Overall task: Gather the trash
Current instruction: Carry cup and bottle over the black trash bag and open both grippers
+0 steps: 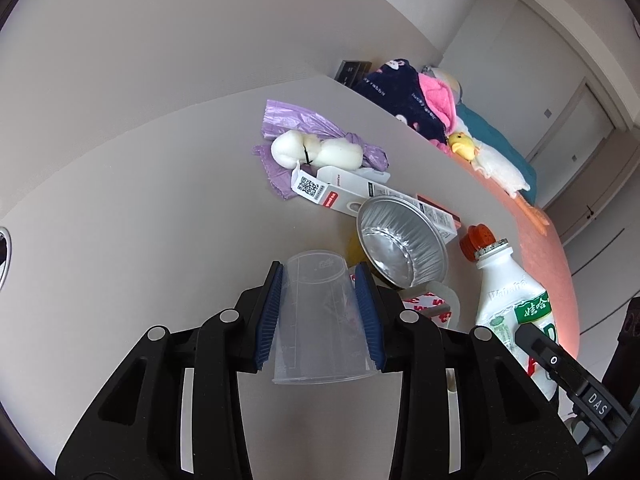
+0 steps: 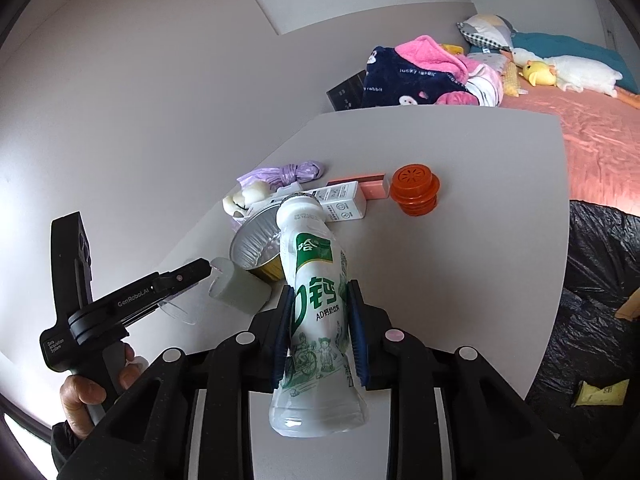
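My left gripper [image 1: 320,284] is shut on a clear plastic cup [image 1: 320,320], held upside down above the grey table [image 1: 140,220]. My right gripper [image 2: 318,300] is shut on a white milk-drink bottle [image 2: 316,308] with a green label, its neck pointing away; it also shows in the left wrist view [image 1: 512,308]. On the table lie a foil bowl [image 1: 400,240], a white carton [image 1: 348,192], a purple plastic bag [image 1: 304,128], a white foam lump [image 1: 316,150] and an orange cap [image 2: 414,190]. The left gripper shows in the right wrist view [image 2: 176,280].
A black trash bag [image 2: 592,300] hangs open off the table's right edge, with a yellow wrapper [image 2: 600,392] inside. Behind the table is a bed [image 2: 600,136] with clothes and plush toys. A pink box [image 2: 374,186] lies beside the carton. A wall runs along the left.
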`<state>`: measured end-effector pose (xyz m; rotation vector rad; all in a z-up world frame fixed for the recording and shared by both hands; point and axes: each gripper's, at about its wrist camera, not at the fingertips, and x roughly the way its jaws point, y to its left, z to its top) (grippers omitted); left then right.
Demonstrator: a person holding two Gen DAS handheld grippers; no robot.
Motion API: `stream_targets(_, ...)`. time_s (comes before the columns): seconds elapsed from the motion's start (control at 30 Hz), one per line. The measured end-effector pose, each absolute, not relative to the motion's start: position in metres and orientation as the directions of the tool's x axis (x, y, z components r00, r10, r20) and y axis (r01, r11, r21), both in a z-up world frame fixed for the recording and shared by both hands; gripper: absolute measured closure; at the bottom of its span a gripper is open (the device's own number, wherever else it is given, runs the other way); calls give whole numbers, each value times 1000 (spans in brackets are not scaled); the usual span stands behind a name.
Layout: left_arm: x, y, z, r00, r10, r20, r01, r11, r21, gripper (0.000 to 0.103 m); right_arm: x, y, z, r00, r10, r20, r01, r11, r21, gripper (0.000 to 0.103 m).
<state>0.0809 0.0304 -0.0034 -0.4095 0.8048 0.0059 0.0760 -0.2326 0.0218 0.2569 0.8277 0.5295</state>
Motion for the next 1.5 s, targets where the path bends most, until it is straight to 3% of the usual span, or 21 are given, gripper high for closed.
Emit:
stream_targets(0.57,71,-21,48,756,-232,-612,-15,928,-371,67,57,-287,54,664,478,-575,-282,872,400,75)
stream_targets(1.5,97,-172,54,642,-453,-618,269,888,-372,67,33,-405,69,779,286,-559,-62,921,384,74)
